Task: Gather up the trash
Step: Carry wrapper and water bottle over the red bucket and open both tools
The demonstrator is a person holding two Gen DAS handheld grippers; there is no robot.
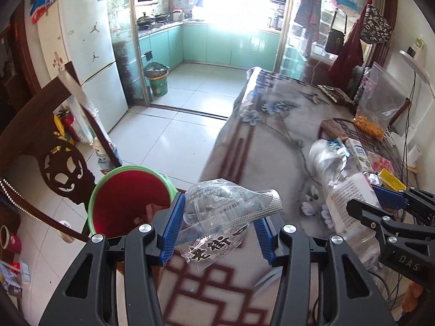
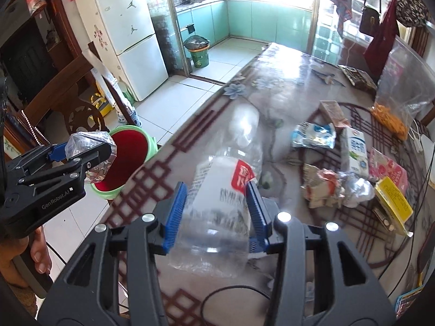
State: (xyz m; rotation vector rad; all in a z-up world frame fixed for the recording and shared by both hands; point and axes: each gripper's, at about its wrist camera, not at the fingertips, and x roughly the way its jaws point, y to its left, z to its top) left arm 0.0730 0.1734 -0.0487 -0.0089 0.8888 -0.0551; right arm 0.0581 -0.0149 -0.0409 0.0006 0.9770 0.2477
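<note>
The left hand-held gripper point(image 1: 217, 226) grips one crumpled clear plastic wrapper point(image 1: 217, 217) printed with black characters, its two blue pads point(image 1: 174, 228) closed partway against the film, and holds it at the tabletop's edge beside one green-rimmed, red-lined waste bin point(image 1: 127, 198) standing on the tiled floor point(image 1: 168, 135). The right hand-held gripper point(image 2: 214, 212) clamps one large clear plastic bottle point(image 2: 225, 179) with a white and red label, the blue pads point(image 2: 175, 217) pressed to either side of the label and the bottle's far end raised over the floral tabletop point(image 2: 272, 87). Farther right on that surface one cluster of trash waits: one blue-and-white foil packet point(image 2: 312, 134), one white milk carton point(image 2: 356, 149), one torn brown carton point(image 2: 330, 111), one crumpled orange-and-white wrapper point(image 2: 323, 187), one pink pack point(image 2: 388, 169) and one yellow box point(image 2: 392, 201). One clear bag point(image 2: 405, 87) with orange snacks at its bottom stands at the far right. Beyond the table, one white two-door fridge point(image 2: 127, 32) stands by the kitchen doorway, where a second, green bin point(image 2: 198, 51) sits
</note>
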